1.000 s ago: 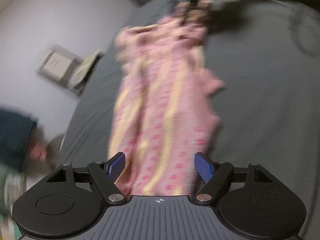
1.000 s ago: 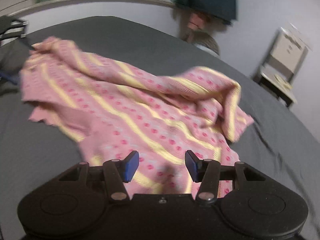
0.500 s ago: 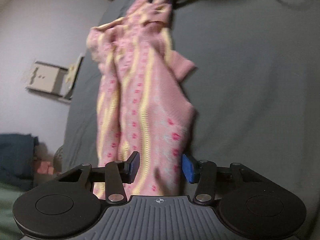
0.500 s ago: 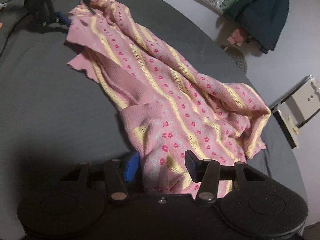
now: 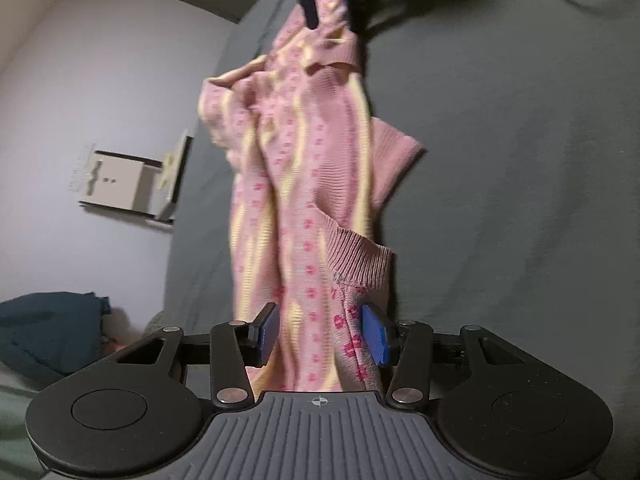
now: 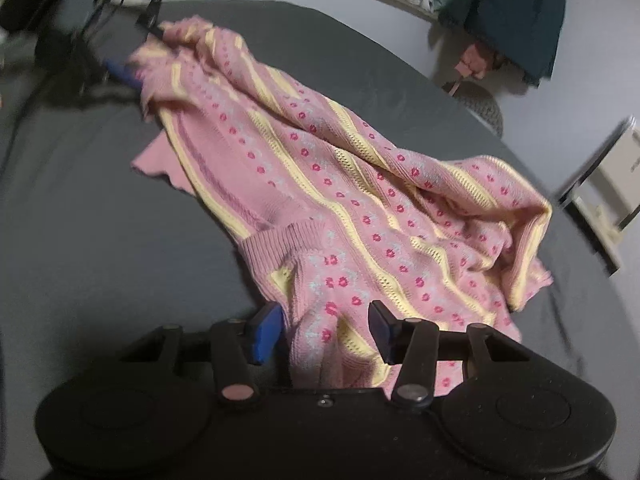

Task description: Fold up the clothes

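Left gripper (image 5: pixel 322 334), lower centre of its frame: jaws part-way closed with a bunch of the pink knit sweater (image 5: pixel 304 184) between the blue pads (image 5: pixel 267 334); looks like pads press cloth on both sides, so gripping. Right gripper (image 6: pixel 324 334), lower centre of its own frame: jaws closing, sweater cloth bunched between them, pads touching the knit, gripping too. Each gripper also shows at the top of the other's frame, clamped on the far end.

Largest first: dark grey bed (image 6: pixel 100 240) fills both frames. Sweater (image 6: pixel 340 200) stretched between the two grippers, middle sagging onto the bed, centre of frame, running upper left to lower right in right view. Ribbed cuff or hem (image 5: pixel 360 256) right of centre near left gripper.

Handling, judged: soft, light, limp, stretchy open knit; sags and bunches, snags easily. Best grabbed at ribbed edges or shoulder seams, pinching both layers.
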`<state>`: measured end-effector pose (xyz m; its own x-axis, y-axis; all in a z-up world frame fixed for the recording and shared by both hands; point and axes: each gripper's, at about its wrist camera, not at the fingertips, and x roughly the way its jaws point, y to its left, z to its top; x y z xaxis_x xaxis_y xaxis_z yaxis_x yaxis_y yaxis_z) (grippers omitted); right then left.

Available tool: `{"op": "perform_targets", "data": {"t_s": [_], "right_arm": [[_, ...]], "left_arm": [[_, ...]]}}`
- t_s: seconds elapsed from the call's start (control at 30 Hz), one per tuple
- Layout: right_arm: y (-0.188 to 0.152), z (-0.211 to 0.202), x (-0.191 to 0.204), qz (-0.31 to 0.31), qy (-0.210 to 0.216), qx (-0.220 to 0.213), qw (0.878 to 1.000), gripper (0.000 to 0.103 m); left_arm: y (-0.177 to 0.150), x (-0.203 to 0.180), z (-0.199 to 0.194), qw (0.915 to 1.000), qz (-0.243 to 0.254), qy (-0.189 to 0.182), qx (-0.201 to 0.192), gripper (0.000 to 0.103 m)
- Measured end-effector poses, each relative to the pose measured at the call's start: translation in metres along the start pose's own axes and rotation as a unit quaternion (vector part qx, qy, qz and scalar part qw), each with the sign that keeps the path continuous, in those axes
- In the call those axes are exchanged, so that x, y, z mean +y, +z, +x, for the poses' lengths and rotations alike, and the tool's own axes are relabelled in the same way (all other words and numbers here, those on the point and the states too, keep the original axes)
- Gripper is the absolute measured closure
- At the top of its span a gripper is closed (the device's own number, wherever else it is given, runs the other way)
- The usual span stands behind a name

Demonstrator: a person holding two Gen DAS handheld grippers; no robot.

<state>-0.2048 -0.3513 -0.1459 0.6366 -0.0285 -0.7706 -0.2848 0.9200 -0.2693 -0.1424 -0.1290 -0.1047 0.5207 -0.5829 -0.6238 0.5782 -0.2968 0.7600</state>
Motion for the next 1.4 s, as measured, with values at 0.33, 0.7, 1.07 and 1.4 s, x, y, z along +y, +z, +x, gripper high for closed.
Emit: {"op": "perform_targets", "data": {"t_s": [0.33,0.7,1.07,1.4], "right_arm": [[-0.001,-0.006,0.014,-0.055,0.001,-0.004,0.998,0.063],[-0.017,-0.006,-0.023,0.118,0.007,0.004,0.993,0.063],[-0.017,0.015,-0.05,0.232,0.089,0.016,0.969,0.077],[-0.016,0.005,-0.033,0.195,0.112,-0.009,0.974,0.094]], "left_arm": [[-0.007,0.002,0.005,0.9969,-0.071,-0.02,0.029,0.087],[-0.016,0.002,0.004,0.9904,-0.131,-0.005,0.043,0.088],[-0.013,-0.006,0.007,0.9877,-0.146,-0.014,0.054,0.088],[-0.016,0.004,0.013,0.9784,-0.194,-0.029,0.065,0.088]]}}
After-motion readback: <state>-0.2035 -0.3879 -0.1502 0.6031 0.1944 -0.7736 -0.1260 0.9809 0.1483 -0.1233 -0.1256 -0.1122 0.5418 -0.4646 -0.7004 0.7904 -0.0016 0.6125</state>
